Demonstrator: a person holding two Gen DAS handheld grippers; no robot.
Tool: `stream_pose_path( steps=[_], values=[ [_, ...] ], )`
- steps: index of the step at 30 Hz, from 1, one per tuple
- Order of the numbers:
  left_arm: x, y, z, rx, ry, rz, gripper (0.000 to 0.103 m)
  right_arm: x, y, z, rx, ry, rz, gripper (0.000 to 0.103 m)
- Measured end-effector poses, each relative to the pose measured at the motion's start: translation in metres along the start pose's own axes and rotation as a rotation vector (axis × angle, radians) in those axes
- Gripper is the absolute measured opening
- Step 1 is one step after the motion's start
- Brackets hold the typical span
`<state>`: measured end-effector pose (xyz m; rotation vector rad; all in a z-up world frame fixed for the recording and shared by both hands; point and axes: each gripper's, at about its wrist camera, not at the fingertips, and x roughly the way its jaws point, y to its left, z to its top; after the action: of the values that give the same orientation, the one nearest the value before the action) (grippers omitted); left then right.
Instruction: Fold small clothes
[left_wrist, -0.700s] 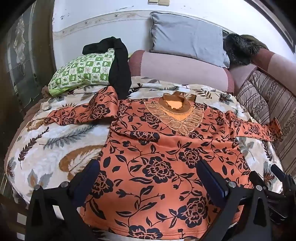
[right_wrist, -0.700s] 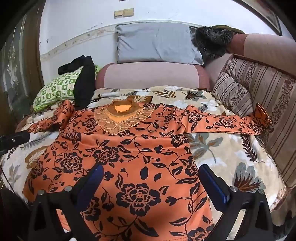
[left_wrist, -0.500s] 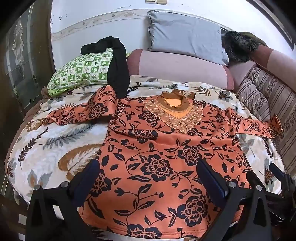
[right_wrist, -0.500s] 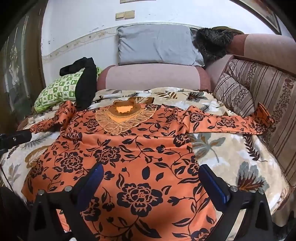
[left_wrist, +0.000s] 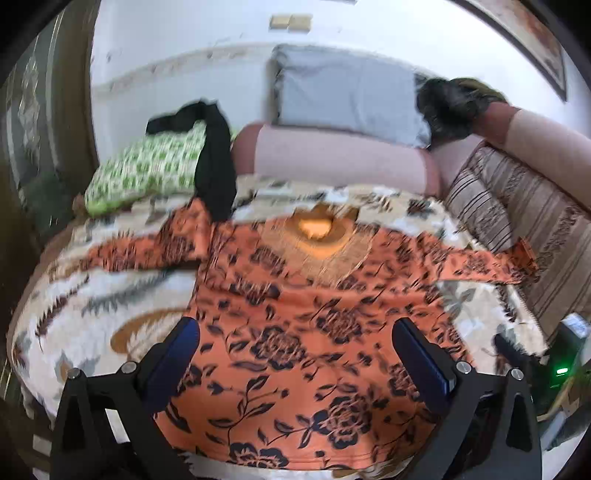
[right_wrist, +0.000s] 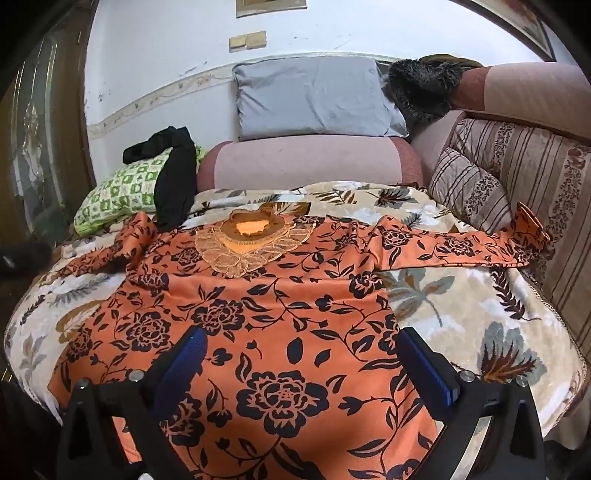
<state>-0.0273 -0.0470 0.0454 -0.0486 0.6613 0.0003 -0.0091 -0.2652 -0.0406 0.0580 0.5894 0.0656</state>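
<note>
Garment under inspection: an orange top (right_wrist: 258, 332) with a black flower print, laid flat and face up on a leaf-patterned blanket (right_wrist: 461, 314) that covers the couch seat. Its embroidered neckline (right_wrist: 251, 240) points toward the backrest, and its hem lies at the near edge of the seat, closest to both cameras. Both sleeves are spread outward: the sleeve on the picture's right (right_wrist: 461, 247) runs straight across the blanket, with its cuff resting against the striped cushion (right_wrist: 469, 188); the sleeve on the picture's left (right_wrist: 122, 247) is creased and bent near the shoulder. Left tongs (left_wrist: 295, 354) stand released, blue pads wide apart, hovering above the lower body of the top with nothing between them; the left wrist view is smeared by motion blur, so fine detail there cannot be read. Right tongs (right_wrist: 299, 362) are likewise released, pads wide apart, held over the hem region of the same garment and gripping nothing. Contact between either tool and the fabric cannot be confirmed. Surroundings noted: a green checked pillow (right_wrist: 122, 192) at the far left of the seat, with a black garment (right_wrist: 177, 177) draped over it and hanging down to just beside the creased sleeve; a grey pillow (right_wrist: 314, 99) propped on the pink backrest (right_wrist: 306, 162); a dark furry item (right_wrist: 421, 88) on the corner of the couch beside the grey pillow.
</note>
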Motion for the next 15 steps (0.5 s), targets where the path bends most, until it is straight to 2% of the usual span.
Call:
stream_pose_path(
  steps=[4, 8, 15],
  values=[
    [-0.007, -0.006, 0.005, 0.010, -0.016, 0.009, 0.103, 0.000, 0.002, 0.004, 0.009, -0.007, 0.008, 0.103],
    [0.000, -0.006, 0.002, -0.038, 0.052, -0.001, 0.103, -0.006, 0.004, 0.004, -0.007, -0.029, 0.010, 0.103],
    [-0.045, -0.051, 0.016, 0.007, -0.021, -0.124, 0.103, -0.016, -0.021, 0.004, 0.062, -0.058, -0.023, 0.103]
  ],
)
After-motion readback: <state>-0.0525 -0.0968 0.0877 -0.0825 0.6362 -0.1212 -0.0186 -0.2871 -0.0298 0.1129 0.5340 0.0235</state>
